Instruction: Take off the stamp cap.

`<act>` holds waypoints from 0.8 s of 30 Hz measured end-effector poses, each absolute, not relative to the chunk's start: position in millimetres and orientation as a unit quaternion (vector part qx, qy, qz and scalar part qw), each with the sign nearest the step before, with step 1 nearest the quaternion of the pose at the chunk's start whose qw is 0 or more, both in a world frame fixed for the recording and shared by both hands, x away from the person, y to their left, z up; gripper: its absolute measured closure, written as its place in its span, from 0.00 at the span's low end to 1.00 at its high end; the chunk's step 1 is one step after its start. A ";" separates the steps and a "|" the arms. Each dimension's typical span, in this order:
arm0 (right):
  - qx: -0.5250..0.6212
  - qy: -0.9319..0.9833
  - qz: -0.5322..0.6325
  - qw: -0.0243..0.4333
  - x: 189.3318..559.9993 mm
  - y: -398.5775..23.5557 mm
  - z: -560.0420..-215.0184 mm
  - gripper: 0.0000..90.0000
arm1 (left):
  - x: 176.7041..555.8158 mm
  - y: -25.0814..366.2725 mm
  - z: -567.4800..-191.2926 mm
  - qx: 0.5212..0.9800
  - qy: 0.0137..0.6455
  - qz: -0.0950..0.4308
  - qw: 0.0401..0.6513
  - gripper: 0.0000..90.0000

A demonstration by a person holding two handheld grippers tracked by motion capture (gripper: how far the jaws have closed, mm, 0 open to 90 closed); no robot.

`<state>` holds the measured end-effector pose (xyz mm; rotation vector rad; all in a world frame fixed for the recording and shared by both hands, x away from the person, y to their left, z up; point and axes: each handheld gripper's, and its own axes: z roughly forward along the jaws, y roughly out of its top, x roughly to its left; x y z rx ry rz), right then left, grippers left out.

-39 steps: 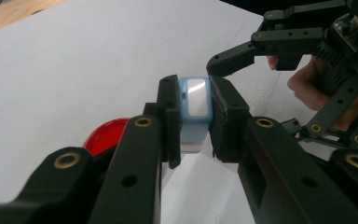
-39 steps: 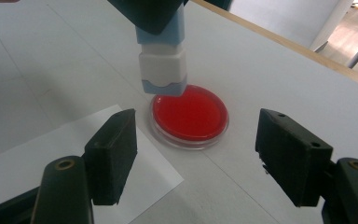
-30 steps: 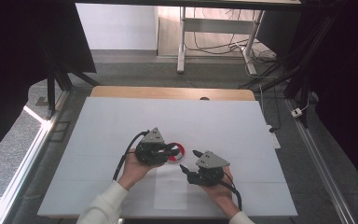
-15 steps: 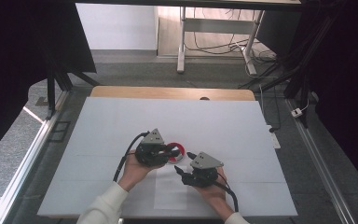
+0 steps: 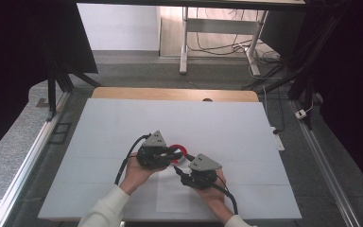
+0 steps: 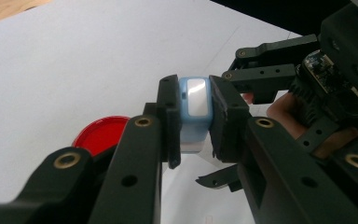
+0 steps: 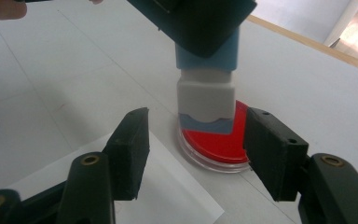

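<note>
Left gripper [image 5: 174, 154] is clamped tight on a small blue stick [image 6: 193, 112], pads pressing both sides of its body, holding it up above the white table [image 5: 123, 123]. From the right gripper view the blue stick [image 7: 207, 79] hangs upright with a grey cap [image 7: 206, 101] on its lower end, hovering over a red dish [image 7: 216, 140] that sits flat on the table. And here's the right gripper [image 7: 193, 149], jaws apart on either side of that grey cap, and they have just been closing in; the cap sits in the gap, pads not pressing on it. From above, both hands are close together near the front edge, the right gripper [image 5: 178, 171] just below the left one, the red dish [image 5: 176, 152] peeking out between them. A sheet of paper [image 5: 170, 196] lies under the right hand.
</note>
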<state>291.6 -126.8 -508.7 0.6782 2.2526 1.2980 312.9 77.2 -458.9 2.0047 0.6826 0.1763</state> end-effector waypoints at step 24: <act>0.245 0.816 0.461 0.247 294.3 -124.1 -507.5 0.62 | 313.1 76.5 -459.0 0.824 0.280 0.070 0.488 0.83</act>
